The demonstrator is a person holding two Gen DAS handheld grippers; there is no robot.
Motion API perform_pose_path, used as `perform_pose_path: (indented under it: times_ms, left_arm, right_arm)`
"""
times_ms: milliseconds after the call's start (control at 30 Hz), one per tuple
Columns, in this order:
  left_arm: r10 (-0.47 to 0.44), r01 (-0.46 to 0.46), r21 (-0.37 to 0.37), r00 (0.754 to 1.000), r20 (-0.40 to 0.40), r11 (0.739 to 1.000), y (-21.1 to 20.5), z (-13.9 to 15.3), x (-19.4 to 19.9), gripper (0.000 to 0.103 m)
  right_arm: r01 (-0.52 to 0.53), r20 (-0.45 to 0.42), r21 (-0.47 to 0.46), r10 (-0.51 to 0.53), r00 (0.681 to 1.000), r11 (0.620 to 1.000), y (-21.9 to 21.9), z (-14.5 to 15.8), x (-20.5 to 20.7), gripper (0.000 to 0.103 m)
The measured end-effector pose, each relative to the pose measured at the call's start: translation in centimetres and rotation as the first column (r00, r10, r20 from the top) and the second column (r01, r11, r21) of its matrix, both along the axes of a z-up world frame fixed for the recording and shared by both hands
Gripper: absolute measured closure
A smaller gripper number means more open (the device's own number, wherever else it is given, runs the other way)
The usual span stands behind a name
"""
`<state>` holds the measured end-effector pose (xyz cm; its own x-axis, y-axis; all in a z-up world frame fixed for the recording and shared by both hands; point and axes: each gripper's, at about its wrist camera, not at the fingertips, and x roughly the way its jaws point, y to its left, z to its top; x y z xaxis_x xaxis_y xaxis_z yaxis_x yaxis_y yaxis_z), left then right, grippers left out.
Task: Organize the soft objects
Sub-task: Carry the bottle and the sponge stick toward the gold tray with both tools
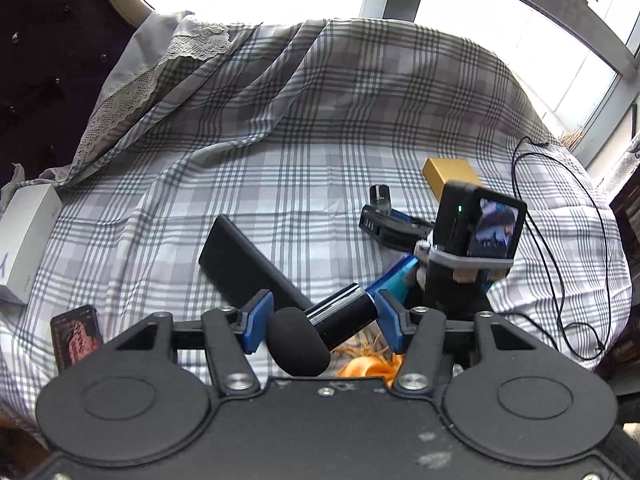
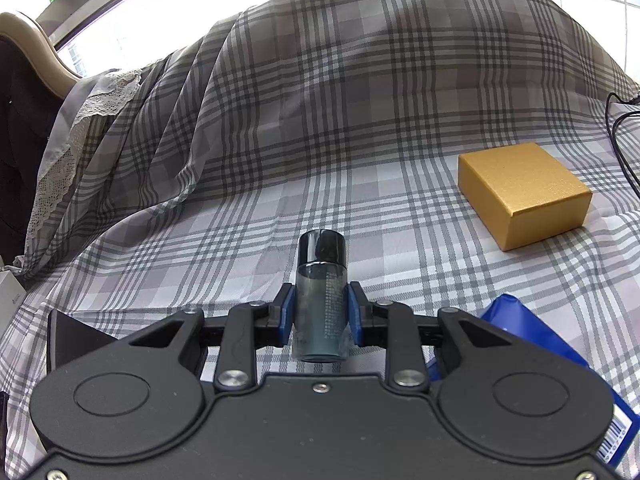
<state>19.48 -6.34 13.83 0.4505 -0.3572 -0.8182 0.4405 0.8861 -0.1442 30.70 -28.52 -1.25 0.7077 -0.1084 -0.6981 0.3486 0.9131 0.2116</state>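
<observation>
Grey plaid bedsheet carries scattered items — gold box, flat black case, little sorted yet by my reading. Left gripper pinches a foam-tipped microphone held above the sheet. Right gripper is clamped on a small dark bottle, low over the sheet — neither placed.

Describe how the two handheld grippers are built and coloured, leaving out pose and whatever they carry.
Both match. The left gripper and right gripper each have a matte black body with two round raised discs, black scissor-like linkage arms joined by silver screws, and blue finger pads. Seen from the left wrist view, the right unit carries a small black camera with a lit screen and green light on a grey bracket.
</observation>
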Motion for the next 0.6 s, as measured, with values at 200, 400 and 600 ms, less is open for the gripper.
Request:
perform_pose_path:
  times_ms: [200,400,600]
  left_arm:
    - [0.003,-0.003,0.02,1.0,-0.02,1.0,3.7,-1.1,-5.4,0.05]
    - [0.036,-0.035,0.041,0.999,-0.036,0.999,6.1,-3.5,-10.2,0.05]
    - [0.069,-0.068,0.041,0.997,-0.018,0.997,6.7,-5.3,-14.1,0.05]
  right_arm:
    - [-0.001,0.001,0.001,0.001,1.0,1.0,0.0,0.0,-0.1,0.075]
    - [-0.006,0.0,0.018,0.006,1.0,1.0,-0.2,0.1,0.0,0.075]
    - [0.002,0.002,0.031,-0.002,1.0,1.0,-0.3,0.9,-0.2,0.074]
